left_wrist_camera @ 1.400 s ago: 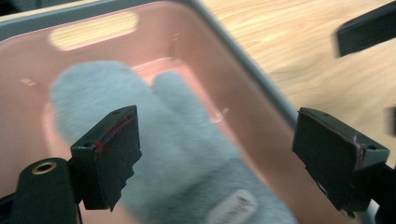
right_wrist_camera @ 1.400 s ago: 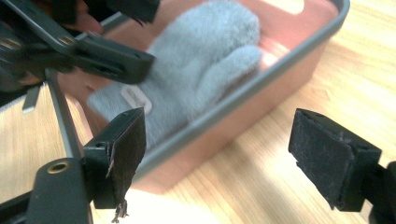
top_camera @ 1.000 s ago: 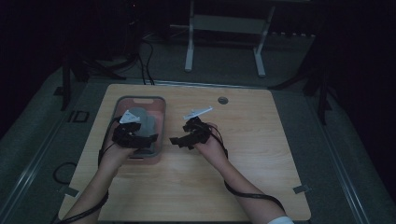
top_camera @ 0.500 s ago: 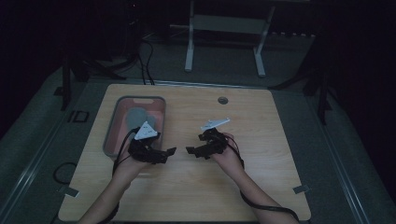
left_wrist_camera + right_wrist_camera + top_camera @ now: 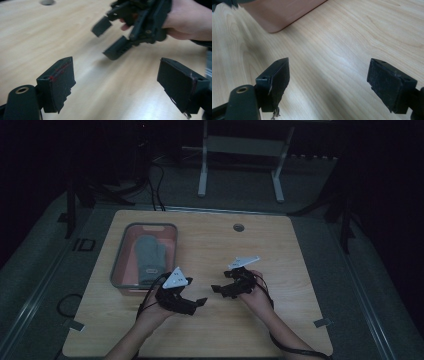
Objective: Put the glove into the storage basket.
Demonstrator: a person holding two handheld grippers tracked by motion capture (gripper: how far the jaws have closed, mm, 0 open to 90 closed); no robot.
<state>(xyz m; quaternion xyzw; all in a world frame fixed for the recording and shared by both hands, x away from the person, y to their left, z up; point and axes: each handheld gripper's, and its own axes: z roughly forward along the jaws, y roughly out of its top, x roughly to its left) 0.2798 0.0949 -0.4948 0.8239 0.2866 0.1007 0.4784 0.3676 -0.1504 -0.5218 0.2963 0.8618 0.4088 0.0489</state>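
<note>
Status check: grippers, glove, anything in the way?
Left gripper open, empty. Right gripper open, empty, facing it over bare table. Grey glove lies in the tray, untouched. Nothing in the way.

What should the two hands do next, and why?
Probably nothing more than settling back toward the person. The grey mitten lies inside the tray, and both tools are off it: the left tool and the right tool hang over bare table with jaws open and nothing between them. So the putting-in looks done; resting seems the likely next small move.
</note>
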